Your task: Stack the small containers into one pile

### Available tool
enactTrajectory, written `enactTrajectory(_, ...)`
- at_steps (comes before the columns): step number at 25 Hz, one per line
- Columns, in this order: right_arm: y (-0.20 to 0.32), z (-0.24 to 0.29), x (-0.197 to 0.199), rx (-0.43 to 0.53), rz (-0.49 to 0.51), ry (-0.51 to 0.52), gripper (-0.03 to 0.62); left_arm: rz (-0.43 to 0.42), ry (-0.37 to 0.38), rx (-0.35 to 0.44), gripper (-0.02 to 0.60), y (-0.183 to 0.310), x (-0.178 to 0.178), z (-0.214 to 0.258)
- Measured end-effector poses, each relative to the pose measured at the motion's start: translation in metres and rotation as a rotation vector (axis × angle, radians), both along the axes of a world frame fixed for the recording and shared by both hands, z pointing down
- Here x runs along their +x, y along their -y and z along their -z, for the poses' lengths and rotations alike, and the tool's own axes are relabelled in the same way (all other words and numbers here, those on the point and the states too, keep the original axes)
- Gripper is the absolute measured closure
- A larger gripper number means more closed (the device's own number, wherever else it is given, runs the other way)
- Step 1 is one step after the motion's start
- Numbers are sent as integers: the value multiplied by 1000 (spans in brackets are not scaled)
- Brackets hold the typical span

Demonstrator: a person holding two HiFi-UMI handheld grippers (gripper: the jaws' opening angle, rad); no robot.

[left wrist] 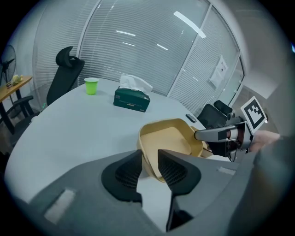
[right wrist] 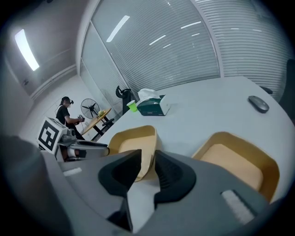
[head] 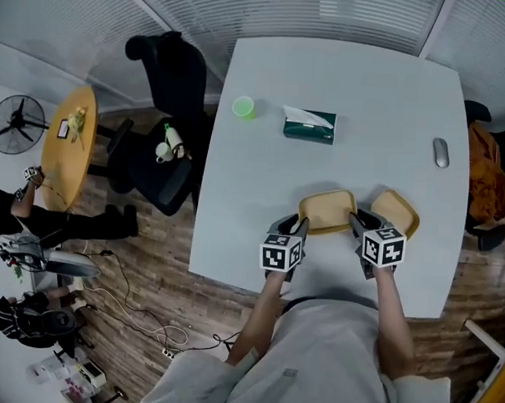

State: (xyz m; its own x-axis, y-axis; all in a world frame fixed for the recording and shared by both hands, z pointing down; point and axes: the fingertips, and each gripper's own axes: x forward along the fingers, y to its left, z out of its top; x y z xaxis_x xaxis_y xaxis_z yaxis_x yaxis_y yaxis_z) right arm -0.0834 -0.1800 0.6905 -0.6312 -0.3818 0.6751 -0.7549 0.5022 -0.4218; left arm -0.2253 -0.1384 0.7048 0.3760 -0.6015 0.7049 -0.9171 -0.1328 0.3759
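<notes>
Matt tan container (head: 327, 210), plastic perhaps; smooth table (head: 324, 83); wood-plank floor (head: 148, 292).

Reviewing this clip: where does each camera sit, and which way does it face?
Head view: on the person's head, looking steeply down at the white table; forearms, left gripper and right gripper show.
Left gripper view: on the left gripper, looking along its fingers across the table; right gripper at right.
Right gripper view: on the right gripper, looking along its fingers; left gripper at left.
Shared: both gripper views show the left tan container pinched, the green cup and tissue box.
</notes>
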Motion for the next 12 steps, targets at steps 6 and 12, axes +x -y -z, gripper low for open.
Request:
enactTrajectory(6,-2,12,38,17,-115,37,500,-109,10,36,468,19,34,16)
enactTrajectory(12,-7,32,73,52,-221,85,500,-235,49,83,468,36,68,37)
